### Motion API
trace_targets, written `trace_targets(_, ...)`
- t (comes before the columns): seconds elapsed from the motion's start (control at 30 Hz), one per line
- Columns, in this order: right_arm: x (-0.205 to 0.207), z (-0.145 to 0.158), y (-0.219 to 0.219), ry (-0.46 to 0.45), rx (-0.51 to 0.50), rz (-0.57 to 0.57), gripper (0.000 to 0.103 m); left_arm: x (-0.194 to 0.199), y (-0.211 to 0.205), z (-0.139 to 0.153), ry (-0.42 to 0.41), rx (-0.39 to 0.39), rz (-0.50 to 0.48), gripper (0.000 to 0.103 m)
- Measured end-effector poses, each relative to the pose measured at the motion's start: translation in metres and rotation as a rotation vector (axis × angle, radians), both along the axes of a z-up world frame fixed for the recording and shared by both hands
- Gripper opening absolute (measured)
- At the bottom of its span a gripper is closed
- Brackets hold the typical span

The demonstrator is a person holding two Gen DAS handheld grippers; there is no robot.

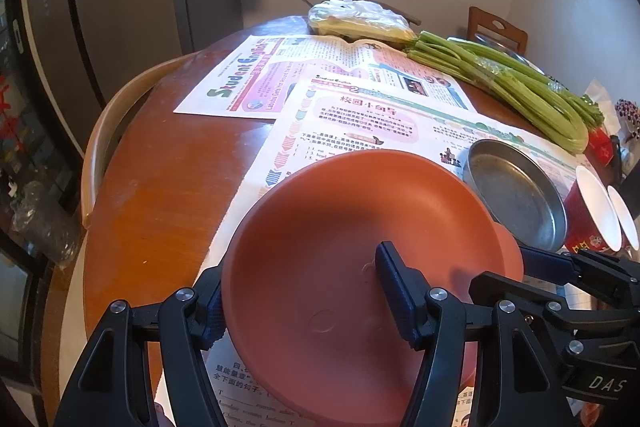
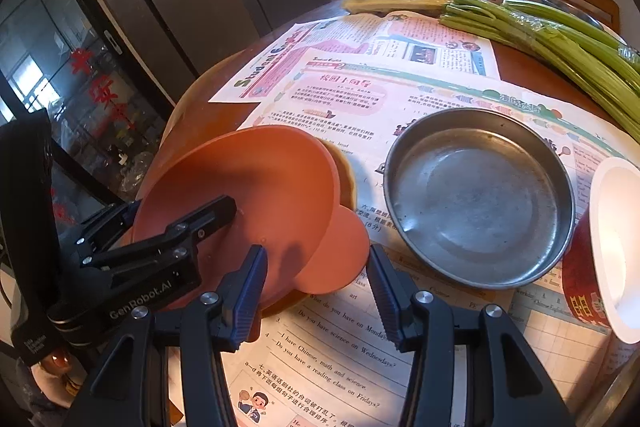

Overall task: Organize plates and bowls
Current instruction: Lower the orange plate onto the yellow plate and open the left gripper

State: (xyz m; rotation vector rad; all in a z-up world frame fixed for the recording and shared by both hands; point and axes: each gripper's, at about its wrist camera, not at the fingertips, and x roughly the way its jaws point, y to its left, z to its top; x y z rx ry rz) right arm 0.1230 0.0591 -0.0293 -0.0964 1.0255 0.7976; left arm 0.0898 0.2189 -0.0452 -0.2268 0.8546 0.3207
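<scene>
My left gripper (image 1: 304, 303) is shut on the rim of an orange plastic plate (image 1: 340, 235) and holds it tilted above the newspaper. The right wrist view shows that plate (image 2: 256, 183) at the left with the left gripper (image 2: 180, 227) clamped on it, above a second orange plate (image 2: 340, 251) lying on the paper. My right gripper (image 2: 316, 291) is open and empty, its fingers either side of the lower plate's near edge. A steel dish (image 2: 480, 195) sits to the right; it also shows in the left wrist view (image 1: 516, 195).
Red paper cups (image 1: 592, 215) with white insides stand right of the steel dish, one (image 2: 600, 247) close to my right gripper. Celery (image 1: 520, 83) and a bagged food item (image 1: 360, 19) lie at the table's far side. Newspapers (image 1: 360, 99) cover the round wooden table (image 1: 160, 187). A chair back (image 1: 108, 131) is at the left.
</scene>
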Motion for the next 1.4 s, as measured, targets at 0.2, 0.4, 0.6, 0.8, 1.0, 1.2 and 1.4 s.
trace_targets(0.2, 0.002, 0.0, -0.002, -0.009, 0.002, -0.013, 0.052, 0.002, 0.0, 0.0, 0.006, 0.012, 0.012, 0.067)
trace_targets(0.4, 0.004, 0.0, -0.006, -0.002, 0.01, -0.025, 0.052, -0.001, 0.0, 0.005, -0.006, 0.016, 0.013, 0.067)
trace_targets(0.6, 0.0, 0.007, -0.01, -0.011, 0.025, -0.029, 0.052, -0.009, -0.001, 0.015, -0.025, 0.016, 0.01, 0.067)
trace_targets(0.8, -0.007, 0.021, -0.018, -0.032, 0.055, -0.034, 0.052, -0.017, -0.005, 0.032, -0.058, 0.026, 0.006, 0.067)
trace_targets(1.0, -0.009, 0.036, -0.03, -0.056, 0.085, -0.052, 0.052, -0.02, -0.013, 0.046, -0.073, 0.042, -0.004, 0.067)
trace_targets(1.2, -0.015, 0.053, -0.053, -0.087, 0.12, -0.091, 0.052, -0.023, -0.028, 0.06, -0.09, 0.041, -0.042, 0.068)
trace_targets(1.4, -0.021, 0.065, -0.081, -0.124, 0.123, -0.152, 0.052, -0.019, -0.05, 0.074, -0.1, 0.054, -0.093, 0.068)
